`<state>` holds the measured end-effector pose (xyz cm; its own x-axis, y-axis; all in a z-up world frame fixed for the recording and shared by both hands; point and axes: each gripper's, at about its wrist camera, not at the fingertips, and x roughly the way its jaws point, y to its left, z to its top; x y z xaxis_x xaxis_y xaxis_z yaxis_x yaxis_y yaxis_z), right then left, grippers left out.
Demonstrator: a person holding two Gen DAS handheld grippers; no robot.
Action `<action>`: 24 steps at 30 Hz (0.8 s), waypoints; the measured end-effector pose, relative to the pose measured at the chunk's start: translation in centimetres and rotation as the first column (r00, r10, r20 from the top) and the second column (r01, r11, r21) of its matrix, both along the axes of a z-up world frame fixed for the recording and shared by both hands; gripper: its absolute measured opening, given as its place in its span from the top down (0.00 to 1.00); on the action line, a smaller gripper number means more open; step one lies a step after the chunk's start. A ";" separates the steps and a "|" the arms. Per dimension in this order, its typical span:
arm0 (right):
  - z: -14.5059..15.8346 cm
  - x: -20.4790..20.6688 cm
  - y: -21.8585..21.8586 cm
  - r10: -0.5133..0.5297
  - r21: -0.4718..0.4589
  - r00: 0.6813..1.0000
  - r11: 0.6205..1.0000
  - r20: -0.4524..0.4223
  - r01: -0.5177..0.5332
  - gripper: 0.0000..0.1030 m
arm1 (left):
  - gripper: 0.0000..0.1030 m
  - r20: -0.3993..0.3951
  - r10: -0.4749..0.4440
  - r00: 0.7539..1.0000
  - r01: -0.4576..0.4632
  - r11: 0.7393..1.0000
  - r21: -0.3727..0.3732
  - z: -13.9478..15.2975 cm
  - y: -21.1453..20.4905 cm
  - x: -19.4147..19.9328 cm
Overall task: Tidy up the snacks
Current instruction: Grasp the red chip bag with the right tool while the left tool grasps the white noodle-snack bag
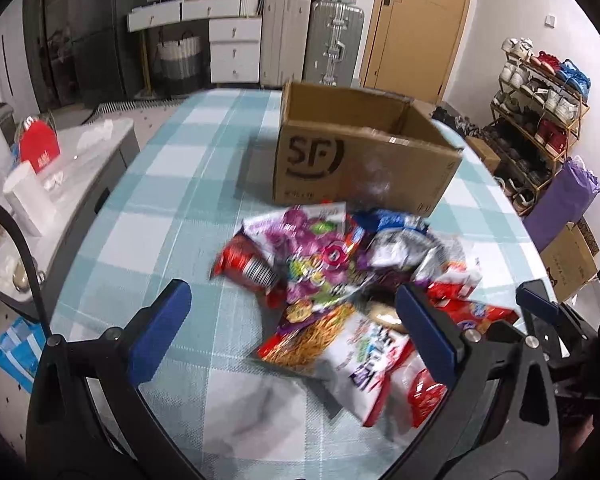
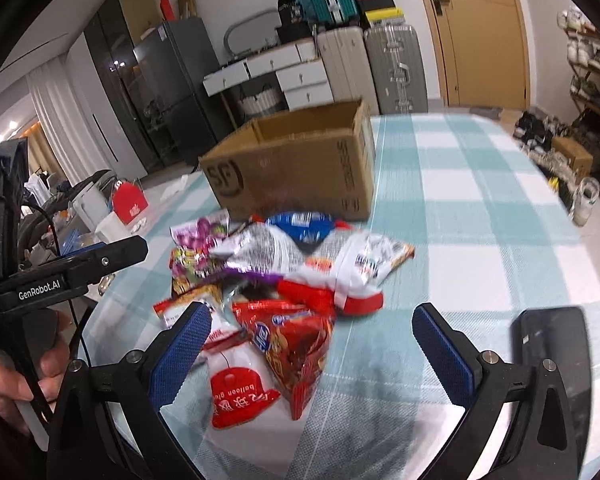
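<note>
1. No packet is lifted yet; the heap of crinkly foil snack packets point(image 1: 340, 280) lies on the teal-and-white checked table point(image 1: 172, 208), just before the open brown cardboard box point(image 1: 360, 160).
2. I judge the next move: grip one packet and carry it into the box.
3. The left gripper point(image 1: 296, 320) has its fingers spread wide, holding nothing.
4. The right gripper point(image 2: 312, 344) is equally wide, empty, over the heap's near edge.
</note>
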<state>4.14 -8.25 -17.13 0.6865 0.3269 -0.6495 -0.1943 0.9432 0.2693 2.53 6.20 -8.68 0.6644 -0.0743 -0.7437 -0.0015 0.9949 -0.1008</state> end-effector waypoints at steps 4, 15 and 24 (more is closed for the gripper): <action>-1.3 0.7 0.5 0.019 0.009 1.000 1.000 -0.025 -0.019 0.00 | 0.01 -0.019 0.007 1.000 -0.007 1.000 0.001 -1.8 1.1 0.1; -3.4 1.9 2.2 0.077 0.025 0.994 0.997 -0.084 -0.075 0.11 | 0.01 -0.057 -0.017 0.998 0.017 1.000 0.012 -4.2 2.0 -1.0; -5.3 2.5 2.2 0.116 0.083 0.984 0.991 -0.132 -0.106 0.58 | 0.01 -0.114 -0.057 0.992 0.048 0.995 -0.083 -5.2 2.0 -1.8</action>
<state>6.65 -6.00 -22.39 0.5504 0.4478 -0.7047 -0.2532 0.8938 0.3701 0.72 8.20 -13.90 0.5677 -0.1688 -0.8058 0.0342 0.9827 -0.1818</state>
